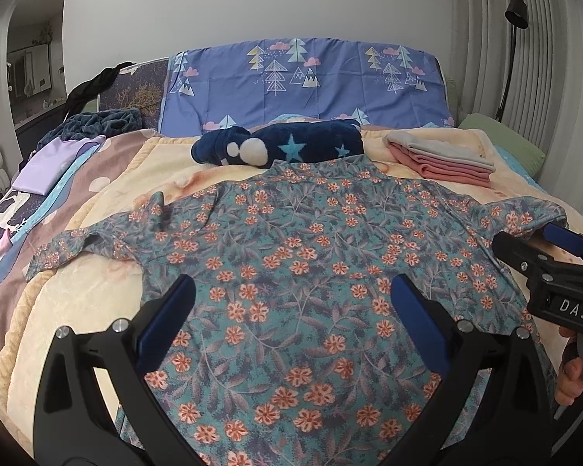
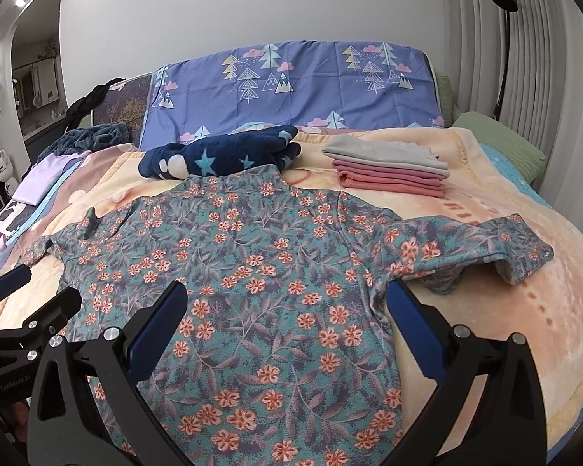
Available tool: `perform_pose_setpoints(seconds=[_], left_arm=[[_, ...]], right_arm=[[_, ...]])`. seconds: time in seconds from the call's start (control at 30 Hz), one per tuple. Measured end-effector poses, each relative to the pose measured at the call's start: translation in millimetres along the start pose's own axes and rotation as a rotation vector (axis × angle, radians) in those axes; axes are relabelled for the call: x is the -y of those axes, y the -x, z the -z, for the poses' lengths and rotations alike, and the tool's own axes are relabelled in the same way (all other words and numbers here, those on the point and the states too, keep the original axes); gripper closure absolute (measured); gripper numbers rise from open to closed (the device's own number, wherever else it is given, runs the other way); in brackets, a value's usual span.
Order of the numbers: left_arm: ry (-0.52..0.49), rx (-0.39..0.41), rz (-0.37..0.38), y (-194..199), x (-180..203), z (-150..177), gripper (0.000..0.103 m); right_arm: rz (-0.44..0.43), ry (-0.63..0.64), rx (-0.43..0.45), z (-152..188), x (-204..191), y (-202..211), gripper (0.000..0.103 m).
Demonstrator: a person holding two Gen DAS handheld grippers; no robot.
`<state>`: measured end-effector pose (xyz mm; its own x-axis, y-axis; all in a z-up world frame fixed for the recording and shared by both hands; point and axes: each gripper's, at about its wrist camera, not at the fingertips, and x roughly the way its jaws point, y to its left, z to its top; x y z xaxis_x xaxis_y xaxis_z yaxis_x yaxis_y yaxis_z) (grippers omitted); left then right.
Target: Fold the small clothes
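Presently, the teal long-sleeved top printed with orange flowers and grey leaves (image 2: pixel 276 272) lies spread flat on the pale peach fleece blanket (image 2: pixel 505 310) covering the bed, neck toward the headboard, hem toward the operator. Its long axis through the body runs straight away from both tools; the sleeves extend crosswise, one to each side.

The left gripper (image 1: pixel 291 326) hangs over the lower body of the garment with its jaws set wide and nothing between them. The right gripper (image 2: pixel 287 326) is likewise spread wide and empty, over the body's right portion; its right finger (image 2: pixel 416 330) sits just beside the garment's side seam, below the armpit.

The right sleeve (image 2: pixel 497 248) lies ahead and to the right of the right gripper, crumpled near the underarm, cuff pointing outward. The left sleeve (image 1: pixel 97 240), wrinkled and partly doubled on itself, lies ahead and to the left of the left gripper. Each sleeve is therefore nearer its same-side tool.

Judgement: folding has not begun on this garment; a sleeve fold inward appears the likely first step.

Beyond the neckline, a folded stack of pink and grey cloths (image 2: pixel 388 171) and a navy star-patterned fleece bundle (image 2: pixel 221 155) stand clear.
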<state>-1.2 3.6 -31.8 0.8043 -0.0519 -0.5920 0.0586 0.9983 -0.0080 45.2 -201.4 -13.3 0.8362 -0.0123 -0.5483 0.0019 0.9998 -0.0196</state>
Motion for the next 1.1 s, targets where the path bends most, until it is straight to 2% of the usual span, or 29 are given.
perform_pose_setpoints(seconds=[1.1], left_arm=[[0.0,-0.021,0.015,-7.2,3.5,5.2,0.002]], right_arm=[[0.016,-0.007,0.002,1.2,1.3,-0.9,0.001]])
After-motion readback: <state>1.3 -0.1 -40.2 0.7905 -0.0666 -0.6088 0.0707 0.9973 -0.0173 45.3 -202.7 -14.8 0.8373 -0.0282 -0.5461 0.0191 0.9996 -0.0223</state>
